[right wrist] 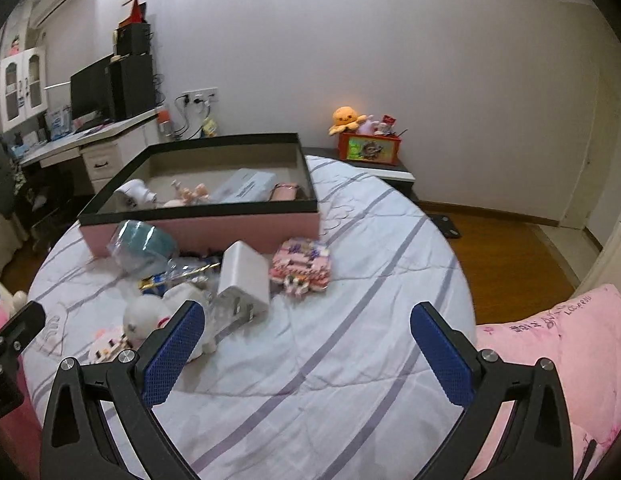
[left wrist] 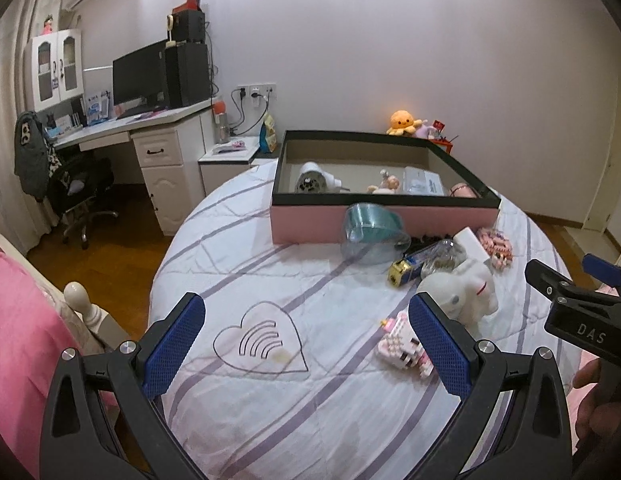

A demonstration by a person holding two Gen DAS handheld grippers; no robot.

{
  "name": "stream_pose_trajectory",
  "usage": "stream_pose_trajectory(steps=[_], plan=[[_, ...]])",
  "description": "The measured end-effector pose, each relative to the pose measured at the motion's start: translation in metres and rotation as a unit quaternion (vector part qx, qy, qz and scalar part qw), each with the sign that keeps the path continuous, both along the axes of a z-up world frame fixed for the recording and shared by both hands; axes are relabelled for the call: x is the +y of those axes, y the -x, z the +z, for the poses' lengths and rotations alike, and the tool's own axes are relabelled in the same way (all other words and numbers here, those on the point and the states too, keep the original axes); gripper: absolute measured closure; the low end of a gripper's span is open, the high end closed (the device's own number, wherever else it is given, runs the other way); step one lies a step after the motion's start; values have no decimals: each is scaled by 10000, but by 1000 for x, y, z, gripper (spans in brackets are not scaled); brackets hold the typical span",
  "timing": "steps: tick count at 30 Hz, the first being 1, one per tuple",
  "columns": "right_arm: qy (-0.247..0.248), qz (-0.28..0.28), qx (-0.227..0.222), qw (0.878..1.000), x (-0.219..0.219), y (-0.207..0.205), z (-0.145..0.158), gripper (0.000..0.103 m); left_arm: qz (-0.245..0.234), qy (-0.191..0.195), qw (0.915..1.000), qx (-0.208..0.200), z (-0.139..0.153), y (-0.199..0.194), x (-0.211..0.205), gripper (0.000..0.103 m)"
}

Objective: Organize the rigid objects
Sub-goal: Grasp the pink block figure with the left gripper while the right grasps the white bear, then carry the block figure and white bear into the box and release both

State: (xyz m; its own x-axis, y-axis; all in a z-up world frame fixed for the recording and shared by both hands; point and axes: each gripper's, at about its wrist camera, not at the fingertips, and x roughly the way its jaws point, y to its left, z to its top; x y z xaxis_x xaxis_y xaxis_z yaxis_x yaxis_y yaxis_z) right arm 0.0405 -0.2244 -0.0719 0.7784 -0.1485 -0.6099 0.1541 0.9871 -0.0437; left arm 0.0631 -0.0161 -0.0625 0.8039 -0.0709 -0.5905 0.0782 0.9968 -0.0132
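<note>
My left tongs point(left wrist: 306, 344) hang released over the bed point(left wrist: 270, 420), their right finger hiding part of the pink brick toy point(left wrist: 402, 346), the clutter near the pink box point(left wrist: 330, 224) blurs together, and my right tongs point(right wrist: 306, 354) gape, holding nothing.

left gripper point(left wrist: 306, 344): fingers spread, holding nothing | right gripper point(right wrist: 306, 350): fingers spread, holding nothing
</note>
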Motion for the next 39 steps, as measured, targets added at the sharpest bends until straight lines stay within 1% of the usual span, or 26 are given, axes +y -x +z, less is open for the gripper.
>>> stream_pose_trajectory(steps=[7, 12, 17, 20, 24, 26, 28, 29, 30, 32, 34, 36, 39], plan=[[-29, 166, 83, 9998, 2, 0, -2, 0, -96, -24, 9999, 110, -8, 5, -4, 0], [-73, 255, 81, 9996, 0, 3, 0, 0, -314, -49, 9993, 213, -15, 10, -16, 0], [-109, 181, 97, 9997, -9, 6, 0, 0, -652, -140, 9971, 354, -26, 15, -39, 0], [-159, 170, 126, 9997, -13, 5, -1, 0, -738, -213, 9961, 442, -33, 9, -49, 0], [-207, 241, 180, 9993, -13, 3, -4, 0, -703, -249, 9950, 660, -45, -8, -54, 0], [-215, 318, 222, 9990, -10, 1, -7, 0, -782, -154, 9938, 772, -51, -16, -54, 1], [-235, 399, 265, 9986, -7, -1, -10, 0, -868, 53, 9925, 857, -57, -22, -52, 10], [-243, 447, 287, 9983, -5, -2, -12, 0, -932, 122, 9918, 870, -58, -24, -52, 20], [-251, 498, 312, 9980, -3, -3, -14, 0, -939, 88, 9920, 837, -58, -24, -52, 34], [-284, 605, 352, 9971, 2, -5, -16, 0, -955, 98, 9920, 821, -57, -24, -48, 52], [-326, 735, 390, 9960, 7, -8, -18, 0, -955, 244, 9915, 846, -56, -27, -41, 52], [-371, 857, 405, 9948, 13, -11, -19, 0, -854, 182, 9931, 783, -56, -28, -36, 52], [-477, 1128, 435, 9915, 25, -16, -20, 2, -683, 195, 9949, 711, -53, -29, -25, 52]])
